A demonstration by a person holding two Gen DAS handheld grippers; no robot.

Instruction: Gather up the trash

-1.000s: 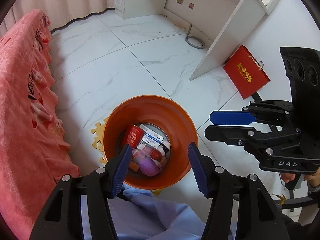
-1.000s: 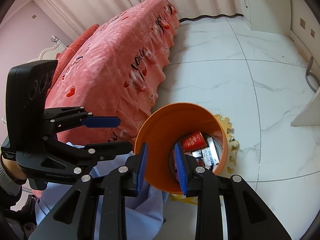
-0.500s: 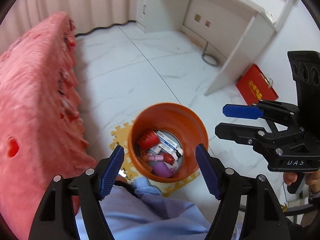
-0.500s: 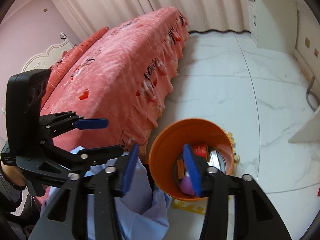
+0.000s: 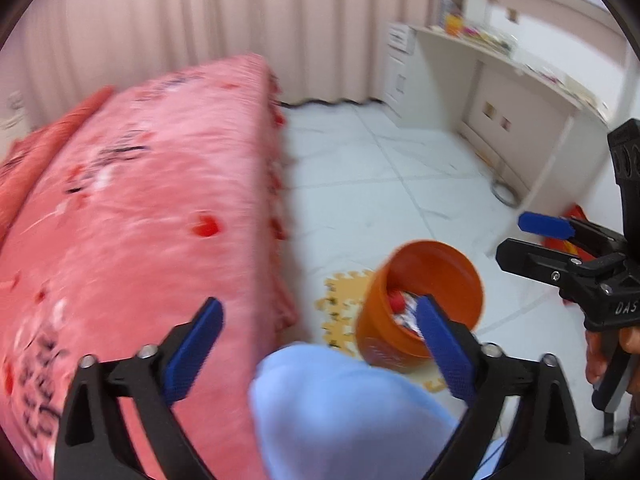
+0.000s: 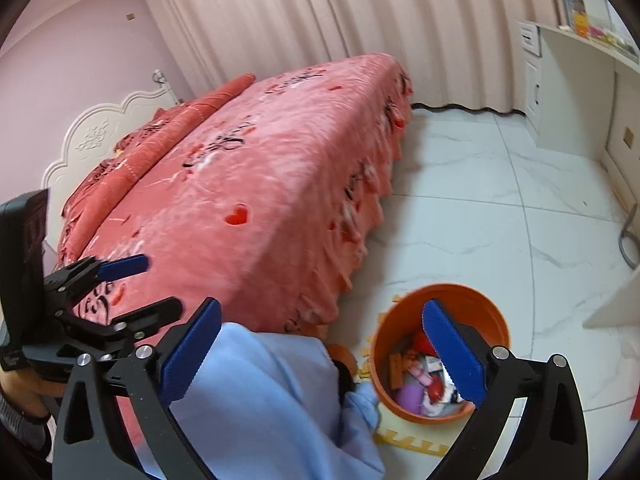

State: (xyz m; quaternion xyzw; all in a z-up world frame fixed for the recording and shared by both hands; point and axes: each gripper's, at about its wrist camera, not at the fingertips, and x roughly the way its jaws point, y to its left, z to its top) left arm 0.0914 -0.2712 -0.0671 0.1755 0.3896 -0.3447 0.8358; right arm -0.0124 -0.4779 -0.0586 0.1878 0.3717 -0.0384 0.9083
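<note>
Both claws, left (image 5: 316, 344) and right (image 6: 320, 348), are opening, empty, lifted off the bin (image 6: 440, 354) at 4 o'clock: drop done.

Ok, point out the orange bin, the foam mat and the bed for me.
orange bin (image 6: 486, 308): right wrist view, inner wall near the rim.
foam mat (image 5: 340, 292): left wrist view, yellow edge piece.
bed (image 6: 260, 168): right wrist view, pink blanket top.

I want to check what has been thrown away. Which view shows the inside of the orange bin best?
The right wrist view: it looks down into the orange bin, showing its contents sharply. The left wrist view shows the bin blurred and from the side, contents mostly hidden.
</note>
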